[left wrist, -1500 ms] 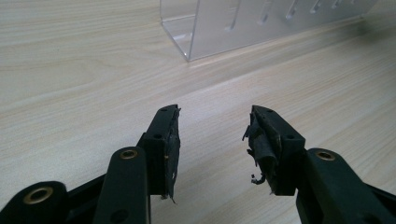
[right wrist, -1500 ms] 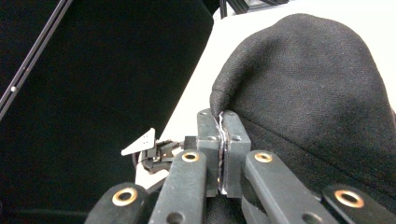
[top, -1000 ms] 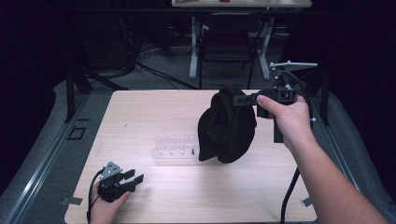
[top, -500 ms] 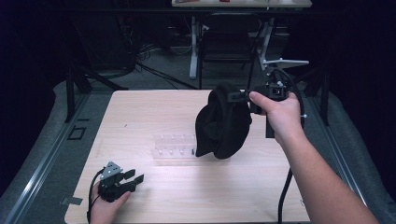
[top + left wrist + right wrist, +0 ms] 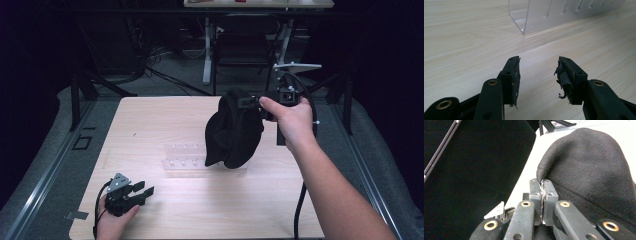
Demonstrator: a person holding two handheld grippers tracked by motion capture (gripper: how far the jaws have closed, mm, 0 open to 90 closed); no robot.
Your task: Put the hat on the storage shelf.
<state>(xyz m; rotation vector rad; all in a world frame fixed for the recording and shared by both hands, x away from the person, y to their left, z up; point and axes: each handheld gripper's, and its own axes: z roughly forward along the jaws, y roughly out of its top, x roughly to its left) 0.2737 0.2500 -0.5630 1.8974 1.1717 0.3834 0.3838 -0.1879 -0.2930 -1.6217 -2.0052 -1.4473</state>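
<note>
We hold the black cap [image 5: 234, 131] aloft, right gripper [image 5: 543, 185] clamped on a thin fold of its edge (left gripper [image 5: 538, 75] agape, idle), so we judge it may slip free.

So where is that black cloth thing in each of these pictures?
High view: the black cloth hangs above the table's middle, pinched by the right gripper.
Left gripper view: not in it; open jaws over bare wood.
Right gripper view: the cloth sits at upper right, its edge clamped between the shut jaws.
Shared landmark: the wooden table, also seen at and as a pale strip.
</note>
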